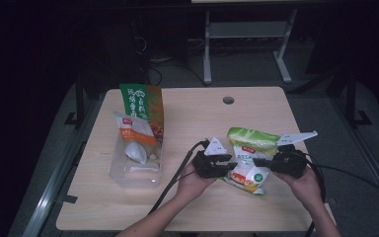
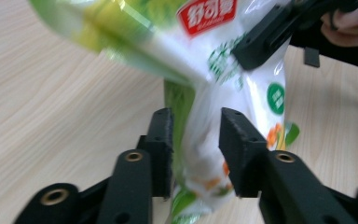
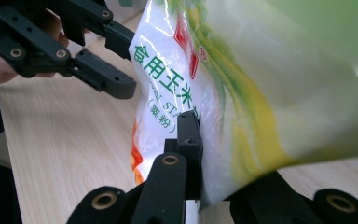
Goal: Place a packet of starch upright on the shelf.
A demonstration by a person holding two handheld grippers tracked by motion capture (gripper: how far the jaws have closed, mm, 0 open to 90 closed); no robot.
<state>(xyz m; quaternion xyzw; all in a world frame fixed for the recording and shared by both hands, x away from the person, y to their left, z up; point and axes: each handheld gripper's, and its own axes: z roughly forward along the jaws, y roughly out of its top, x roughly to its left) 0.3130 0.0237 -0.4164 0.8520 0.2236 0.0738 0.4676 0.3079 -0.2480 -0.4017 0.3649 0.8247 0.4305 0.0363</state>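
Wooden table point(image 1: 197, 123), clear bin point(image 1: 135, 165) at left holding packets. Starch bag point(image 1: 248, 158) lifted near front edge. Right gripper point(image 1: 257, 162) clamped on it; left gripper point(image 1: 233, 168) loosened, jaws straddling bag. Best regripped lower, kept level.

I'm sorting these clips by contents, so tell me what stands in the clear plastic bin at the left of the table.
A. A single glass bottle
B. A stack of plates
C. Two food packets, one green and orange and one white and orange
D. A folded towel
C: in the high view the clear bin holds a tall green and orange packet with a white and orange packet leaning in front of it.
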